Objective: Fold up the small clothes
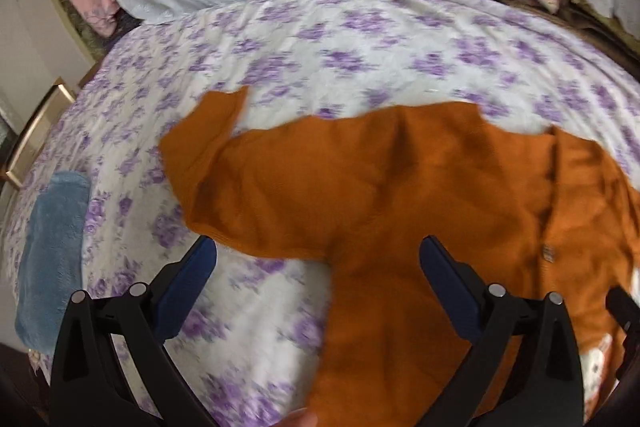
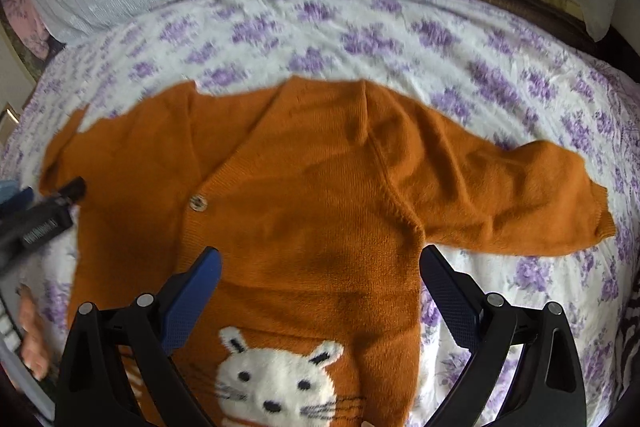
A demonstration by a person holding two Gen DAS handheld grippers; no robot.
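Orange cardigan [image 2: 320,187] lay spread out on the bed, no fold made in it yet

The small knitted cardigan rested face up on the purple-flowered bedspread [image 1: 360,39], both sleeves stretched out to the sides, one button [image 2: 199,203] fastened and a white cat face [image 2: 280,383] showing on its front. The left gripper [image 1: 316,267] hovered over the left sleeve with its fingers spread wide and nothing between them; the right gripper [image 2: 320,275] hung over the body near the right armpit, likewise wide apart and empty. A folded blue cloth [image 1: 56,259] lay apart at the bed's left edge, possibly one piece finished. Sleeves and body were judged yet to be folded
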